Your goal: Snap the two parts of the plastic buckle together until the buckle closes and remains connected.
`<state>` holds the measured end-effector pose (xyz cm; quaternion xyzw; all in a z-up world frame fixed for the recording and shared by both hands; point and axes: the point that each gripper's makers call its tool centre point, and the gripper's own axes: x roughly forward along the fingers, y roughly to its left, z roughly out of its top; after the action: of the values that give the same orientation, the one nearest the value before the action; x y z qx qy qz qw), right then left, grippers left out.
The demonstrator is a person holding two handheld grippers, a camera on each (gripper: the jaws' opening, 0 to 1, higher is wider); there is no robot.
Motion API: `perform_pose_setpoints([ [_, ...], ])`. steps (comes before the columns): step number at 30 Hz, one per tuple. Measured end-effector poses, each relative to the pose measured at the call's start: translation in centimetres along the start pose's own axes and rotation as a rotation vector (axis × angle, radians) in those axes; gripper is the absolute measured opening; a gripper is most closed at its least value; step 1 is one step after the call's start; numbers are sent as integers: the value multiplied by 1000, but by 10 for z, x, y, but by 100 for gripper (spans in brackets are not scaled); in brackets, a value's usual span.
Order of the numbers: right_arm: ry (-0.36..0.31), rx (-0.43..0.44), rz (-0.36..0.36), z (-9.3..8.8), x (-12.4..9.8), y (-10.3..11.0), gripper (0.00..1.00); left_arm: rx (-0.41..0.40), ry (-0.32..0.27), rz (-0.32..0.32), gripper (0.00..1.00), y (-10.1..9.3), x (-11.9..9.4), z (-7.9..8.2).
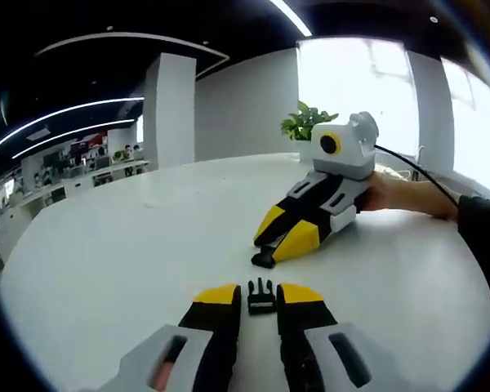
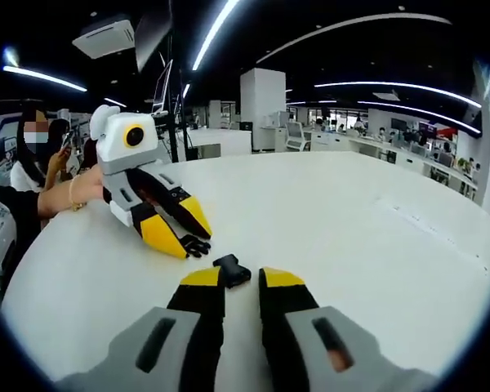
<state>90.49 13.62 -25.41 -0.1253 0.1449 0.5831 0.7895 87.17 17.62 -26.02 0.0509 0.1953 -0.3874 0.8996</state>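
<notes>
The buckle is in two black halves. The pronged half (image 1: 261,298) sits between the tips of my left gripper (image 1: 260,296), which is shut on it, prongs pointing forward. In the right gripper view the same half (image 2: 198,245) sticks out from the left gripper's (image 2: 180,233) yellow tips. The socket half (image 2: 231,269) lies at the tips of my right gripper (image 2: 241,279), turned slightly left and low over the table, and the jaws look shut on its rear end. The left gripper view shows it (image 1: 264,259) under the right gripper (image 1: 282,241). A small gap separates the halves.
Everything rests on a broad white round table (image 1: 114,261). A person's hand (image 1: 400,196) holds the right gripper, and a hand (image 2: 77,192) holds the left. A potted plant (image 1: 306,122) stands at the table's far edge. Desks and a seated person (image 2: 33,155) are beyond.
</notes>
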Motion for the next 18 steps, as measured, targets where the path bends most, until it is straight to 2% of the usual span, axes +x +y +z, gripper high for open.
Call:
perform_pose_setpoints([
  [3,-2,-2,5,0,0,2,13,3,0,0,16,0,0,0],
  [18,-6,-9,5,1,0,0,13,5,-6,2,13,-6,-2,-4],
])
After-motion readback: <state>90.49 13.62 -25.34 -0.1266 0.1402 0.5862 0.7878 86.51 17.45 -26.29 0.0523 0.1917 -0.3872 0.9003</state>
